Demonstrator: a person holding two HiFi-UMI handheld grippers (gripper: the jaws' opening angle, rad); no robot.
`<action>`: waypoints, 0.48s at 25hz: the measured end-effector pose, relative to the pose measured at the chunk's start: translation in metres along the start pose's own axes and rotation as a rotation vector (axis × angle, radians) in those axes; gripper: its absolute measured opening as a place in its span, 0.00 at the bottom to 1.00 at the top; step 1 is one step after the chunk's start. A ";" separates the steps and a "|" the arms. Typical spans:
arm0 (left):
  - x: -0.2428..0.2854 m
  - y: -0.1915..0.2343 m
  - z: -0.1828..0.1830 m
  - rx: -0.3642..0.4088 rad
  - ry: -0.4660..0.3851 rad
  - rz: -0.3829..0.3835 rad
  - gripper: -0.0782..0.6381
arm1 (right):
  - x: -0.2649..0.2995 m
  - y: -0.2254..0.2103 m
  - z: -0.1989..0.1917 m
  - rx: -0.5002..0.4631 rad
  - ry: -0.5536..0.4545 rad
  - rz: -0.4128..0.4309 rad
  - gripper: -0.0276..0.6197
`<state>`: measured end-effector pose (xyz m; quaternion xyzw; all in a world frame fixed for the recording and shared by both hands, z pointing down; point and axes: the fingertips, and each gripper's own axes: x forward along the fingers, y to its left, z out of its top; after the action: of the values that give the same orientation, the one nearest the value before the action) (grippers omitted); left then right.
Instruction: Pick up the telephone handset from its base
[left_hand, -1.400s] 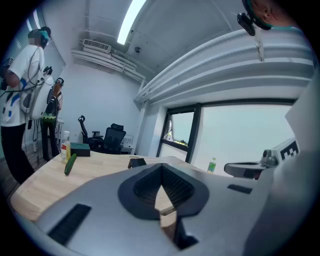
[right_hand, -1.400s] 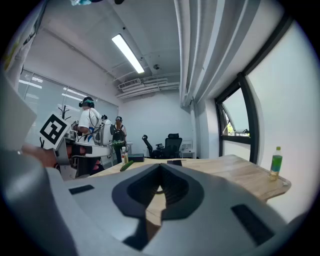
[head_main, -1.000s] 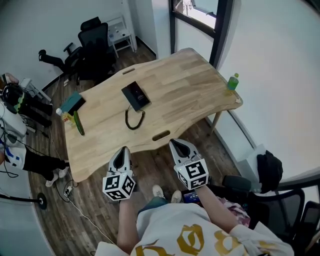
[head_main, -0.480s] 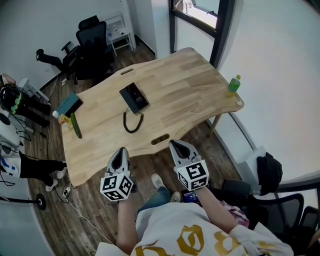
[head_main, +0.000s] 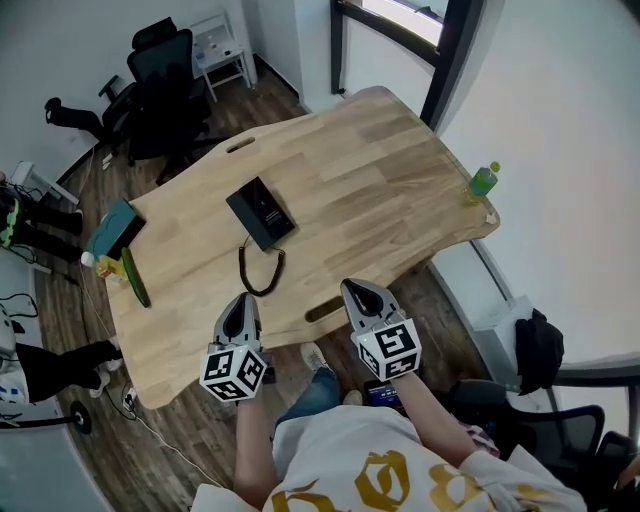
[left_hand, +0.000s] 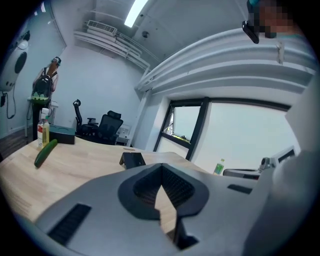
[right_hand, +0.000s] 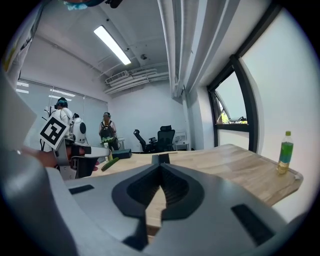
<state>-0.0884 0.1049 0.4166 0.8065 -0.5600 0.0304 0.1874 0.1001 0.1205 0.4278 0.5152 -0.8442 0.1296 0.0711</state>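
Observation:
The black telephone (head_main: 260, 212) lies flat near the middle of the wooden table (head_main: 400, 190), its handset on the base and its coiled cord (head_main: 259, 272) looping toward the front edge. It shows small and far ahead in the left gripper view (left_hand: 132, 159) and in the right gripper view (right_hand: 160, 158). My left gripper (head_main: 240, 306) and right gripper (head_main: 357, 293) hover side by side at the table's front edge, well short of the phone. Both are shut with nothing held, as the left gripper (left_hand: 161, 166) and the right gripper (right_hand: 160, 164) show in their own views.
A cucumber (head_main: 135, 278) and a teal box (head_main: 112, 225) lie at the table's left end. A green bottle (head_main: 483, 181) stands at the right corner. Office chairs (head_main: 160, 75) stand beyond the table. People (right_hand: 106, 134) stand at the far side of the room.
Both grippers have come forward and slightly down, from over the floor to the table's front edge. The phone now appears nearer. Neither gripper has opened.

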 end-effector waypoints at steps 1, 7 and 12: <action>0.012 0.007 0.003 -0.005 0.006 -0.003 0.12 | 0.012 -0.004 0.001 0.005 0.007 -0.006 0.05; 0.075 0.048 0.022 -0.036 0.026 -0.015 0.12 | 0.081 -0.024 0.010 0.015 0.059 -0.029 0.05; 0.113 0.083 0.035 -0.062 0.025 -0.015 0.12 | 0.124 -0.030 0.019 0.022 0.071 -0.040 0.05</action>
<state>-0.1281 -0.0331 0.4358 0.8040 -0.5522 0.0216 0.2197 0.0701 -0.0042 0.4452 0.5278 -0.8292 0.1556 0.0982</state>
